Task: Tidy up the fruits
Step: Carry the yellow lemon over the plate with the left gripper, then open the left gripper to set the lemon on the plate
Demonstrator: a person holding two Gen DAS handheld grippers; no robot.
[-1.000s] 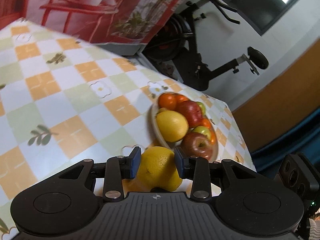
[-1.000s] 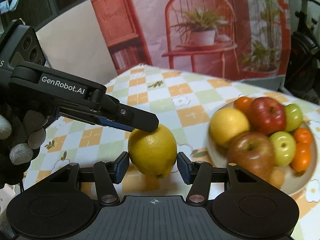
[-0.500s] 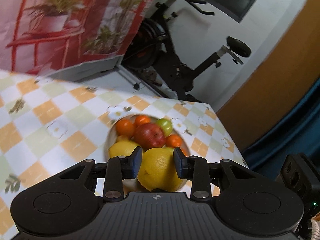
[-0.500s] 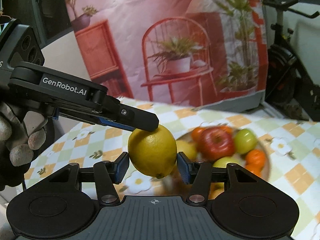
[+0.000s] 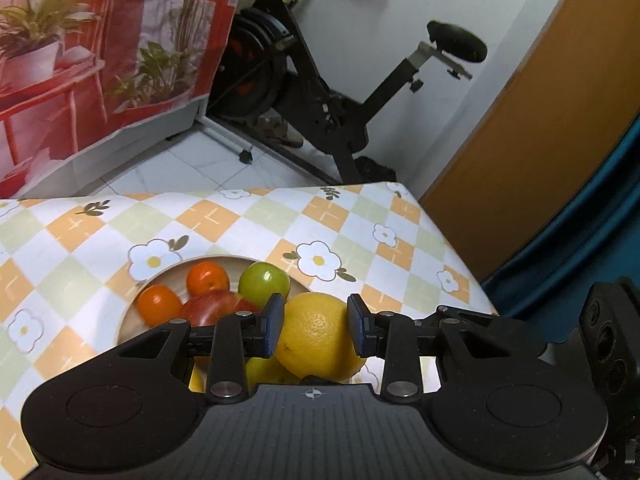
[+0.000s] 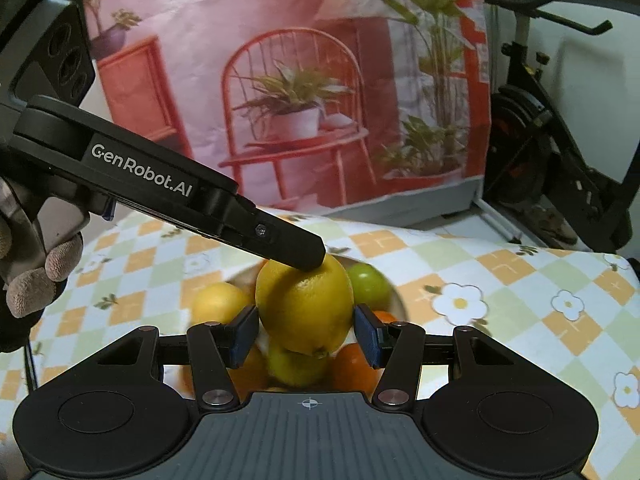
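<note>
Both grippers clamp one big, round yellow lemon with dimpled skin, held in the air just above the round pale fruit plate. The right gripper pinches it at its sides, blue pads pressed at nine and three o'clock. The left gripper squeezes the same lemon crosswise; from the right-hand camera one of its black fingers bears on the top at twelve o'clock. A gloved hand grips that tool at nine o'clock. Under the lemon the plate carries a red apple, a green apple, small orange tangerines and a second yellow lemon, on a table in a checked, flower-printed oilcloth.
</note>
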